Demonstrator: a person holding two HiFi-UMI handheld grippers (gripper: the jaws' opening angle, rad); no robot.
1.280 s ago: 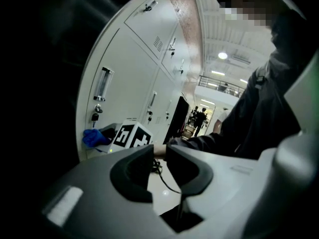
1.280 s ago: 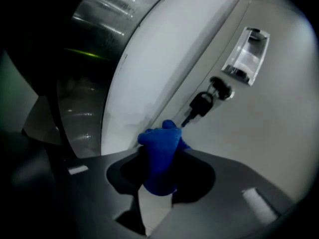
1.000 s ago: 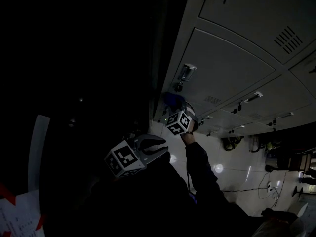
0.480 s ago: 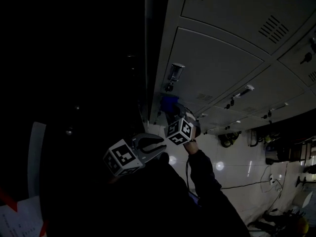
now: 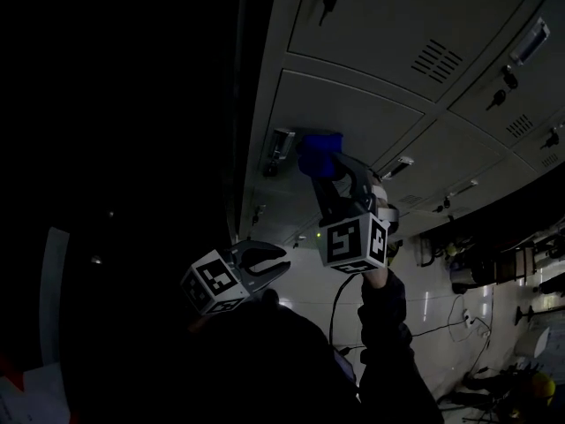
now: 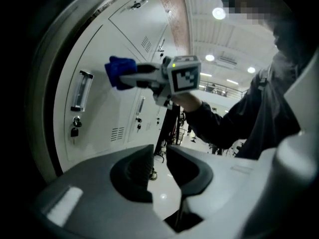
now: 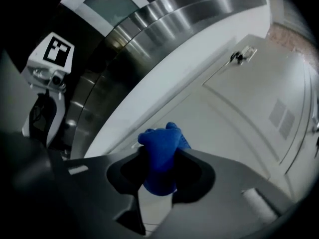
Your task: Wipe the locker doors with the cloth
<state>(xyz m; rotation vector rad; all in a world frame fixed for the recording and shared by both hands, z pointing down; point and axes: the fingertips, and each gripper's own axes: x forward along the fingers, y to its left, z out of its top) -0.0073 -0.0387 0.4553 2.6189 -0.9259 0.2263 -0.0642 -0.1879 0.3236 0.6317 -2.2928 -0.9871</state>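
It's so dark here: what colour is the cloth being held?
Blue. The cloth shows best in the right gripper view.

The right tongs [image 5: 323, 170] pinch a blue cloth [image 5: 318, 145] against a grey locker door [image 5: 375, 117], just right of its handle [image 5: 280, 145]. The left tongs [image 5: 282, 266] hang lower and nearer, jaws slightly apart, well clear of the door.

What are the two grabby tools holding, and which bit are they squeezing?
The right tool squeezes a bunched blue cloth around its middle, with one end poking out past the jaws. The left tool holds nothing.
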